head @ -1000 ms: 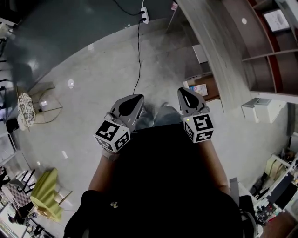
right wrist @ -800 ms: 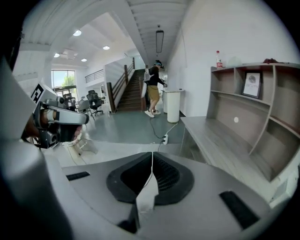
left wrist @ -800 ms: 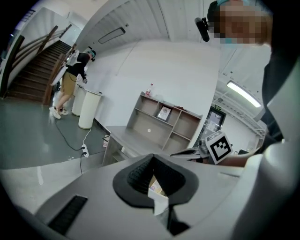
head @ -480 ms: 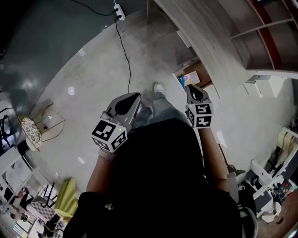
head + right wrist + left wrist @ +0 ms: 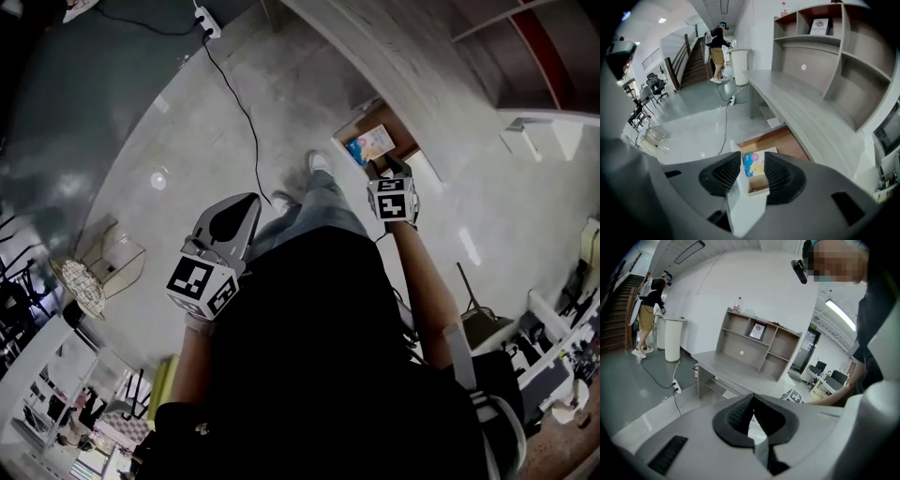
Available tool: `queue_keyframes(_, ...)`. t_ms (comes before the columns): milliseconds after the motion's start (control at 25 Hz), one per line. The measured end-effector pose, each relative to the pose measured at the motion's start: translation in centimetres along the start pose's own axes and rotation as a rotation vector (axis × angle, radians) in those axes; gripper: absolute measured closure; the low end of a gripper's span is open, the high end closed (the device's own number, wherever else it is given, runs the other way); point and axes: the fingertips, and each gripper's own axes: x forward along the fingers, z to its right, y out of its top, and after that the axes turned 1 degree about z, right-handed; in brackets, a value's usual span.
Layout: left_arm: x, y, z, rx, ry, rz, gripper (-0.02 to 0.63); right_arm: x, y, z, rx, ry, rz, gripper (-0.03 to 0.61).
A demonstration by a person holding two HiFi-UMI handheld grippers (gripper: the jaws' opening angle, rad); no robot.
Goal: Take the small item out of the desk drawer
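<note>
Under the grey desk a wooden drawer stands pulled out. In it lies a small blue and yellow packet. My right gripper reaches out over the drawer's near edge, its jaws opening with nothing between them. In the right gripper view the packet shows through the gap of the right gripper, lying in the drawer some way beyond the tips. My left gripper hangs shut and empty at the left, over the floor. The left gripper faces the desk from a distance.
A shelf unit stands on the desk. A black cable runs over the floor to a power strip. A white bin stands at the desk's far end, with a person and stairs behind it. A wire basket sits left.
The person has stepped closer to the desk. My right gripper has stretched forward to the open drawer and its jaws have parted. The left gripper stays shut at the left.
</note>
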Motion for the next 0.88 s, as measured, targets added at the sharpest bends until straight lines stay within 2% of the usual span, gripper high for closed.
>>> queue_keyframes(200,0.7,0.1,-0.7,-0.008,0.053,-0.029,0.604,4.0,-1.8,2.3,0.059,-0.004,-0.087,0.367)
queue_keyframes(400,1.6,0.2,-1.0,0.006,0.084,-0.058,0.604,7.3,-2.7,4.3,0.107,-0.029,-0.117,0.269)
queue_keyframes(560,2.1,-0.1,-1.0,0.036,0.104,-0.088,0.604,9.6,-3.4,5.4,0.082,-0.03,-0.144,0.23)
queue_keyframes(880,2.2,-0.2,-1.9,-0.001,0.15,-0.099,0.604,13.0,-4.8,6.1,0.02,0.006,-0.222,0.188)
